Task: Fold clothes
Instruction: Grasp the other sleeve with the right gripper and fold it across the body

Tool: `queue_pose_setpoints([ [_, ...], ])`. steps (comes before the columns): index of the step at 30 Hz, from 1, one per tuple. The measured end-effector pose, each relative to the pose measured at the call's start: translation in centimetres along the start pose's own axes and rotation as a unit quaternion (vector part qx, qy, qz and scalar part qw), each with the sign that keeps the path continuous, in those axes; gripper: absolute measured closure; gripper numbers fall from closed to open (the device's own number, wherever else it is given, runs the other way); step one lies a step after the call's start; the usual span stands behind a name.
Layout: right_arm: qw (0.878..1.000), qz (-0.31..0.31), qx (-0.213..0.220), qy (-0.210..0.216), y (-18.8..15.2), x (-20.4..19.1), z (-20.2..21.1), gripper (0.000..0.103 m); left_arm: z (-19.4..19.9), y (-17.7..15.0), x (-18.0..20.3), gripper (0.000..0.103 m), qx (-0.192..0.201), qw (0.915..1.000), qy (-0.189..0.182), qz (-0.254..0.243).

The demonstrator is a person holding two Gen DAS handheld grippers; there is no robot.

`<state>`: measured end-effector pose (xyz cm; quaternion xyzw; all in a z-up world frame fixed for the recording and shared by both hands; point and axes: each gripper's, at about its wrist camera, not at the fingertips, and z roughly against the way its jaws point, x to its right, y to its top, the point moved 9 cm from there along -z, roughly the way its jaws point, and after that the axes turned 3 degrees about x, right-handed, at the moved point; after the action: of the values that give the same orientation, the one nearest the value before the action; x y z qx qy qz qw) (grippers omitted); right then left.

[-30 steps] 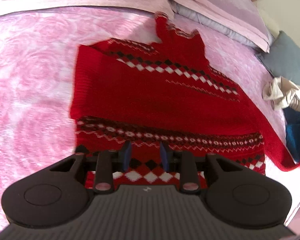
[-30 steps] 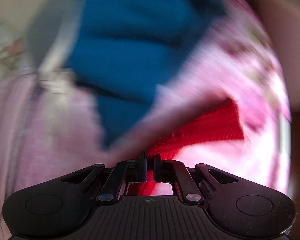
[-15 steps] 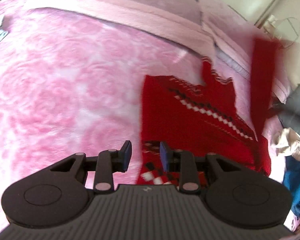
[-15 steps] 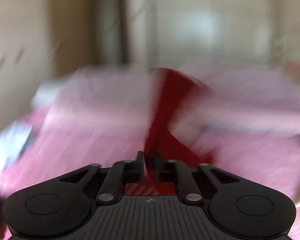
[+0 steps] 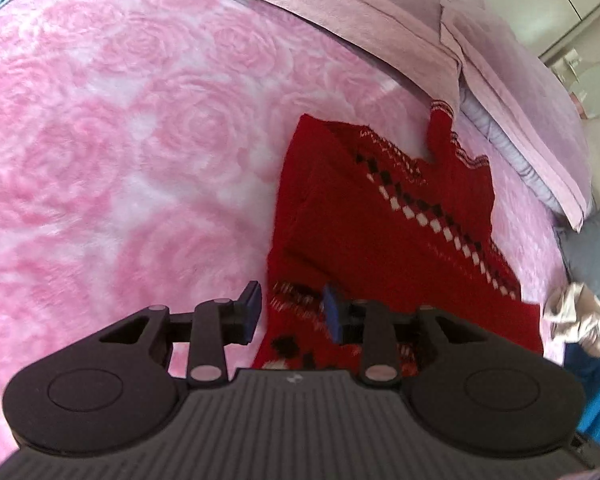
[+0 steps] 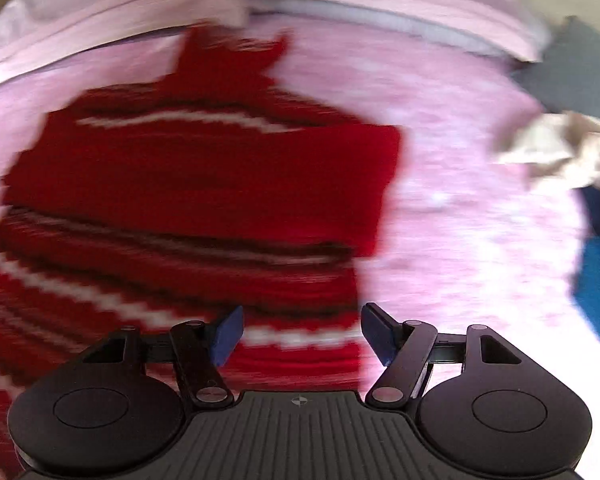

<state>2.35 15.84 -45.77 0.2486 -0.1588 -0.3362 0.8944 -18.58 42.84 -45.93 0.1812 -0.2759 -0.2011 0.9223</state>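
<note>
Left gripper [image 5: 292, 312] opening, right gripper [image 6: 302, 332] wide, both empty above red sweater [image 5: 380, 240] on pink bedspread [image 5: 120, 140].

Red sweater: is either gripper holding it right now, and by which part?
Neither. The right gripper is open above the red sweater. The left gripper is opening over its patterned hem, pads clear of the knit.
</note>
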Motion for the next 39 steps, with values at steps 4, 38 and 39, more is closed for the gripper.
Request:
queue_pose_setpoints([
  [4, 1.000, -0.014, 0.023, -0.016, 0.2, 3.1, -0.9, 0.053, -1.4, 1.5, 0.5, 0.067, 0.014, 0.9998, 0.013, -0.002],
  [38, 0.998, -0.016, 0.035, 0.046, 5.6, 4.4, -0.4, 0.094, -0.8, 3.3, 5.4, 0.089, 0.065, 0.9746, 0.031, -0.212],
  [39, 0.996, -0.046, 0.038, 0.060, 6.3, 4.5, -0.9, 0.094, -1.5, 3.0, 5.9, 0.089, 0.057, 0.9730, 0.025, -0.222],
])
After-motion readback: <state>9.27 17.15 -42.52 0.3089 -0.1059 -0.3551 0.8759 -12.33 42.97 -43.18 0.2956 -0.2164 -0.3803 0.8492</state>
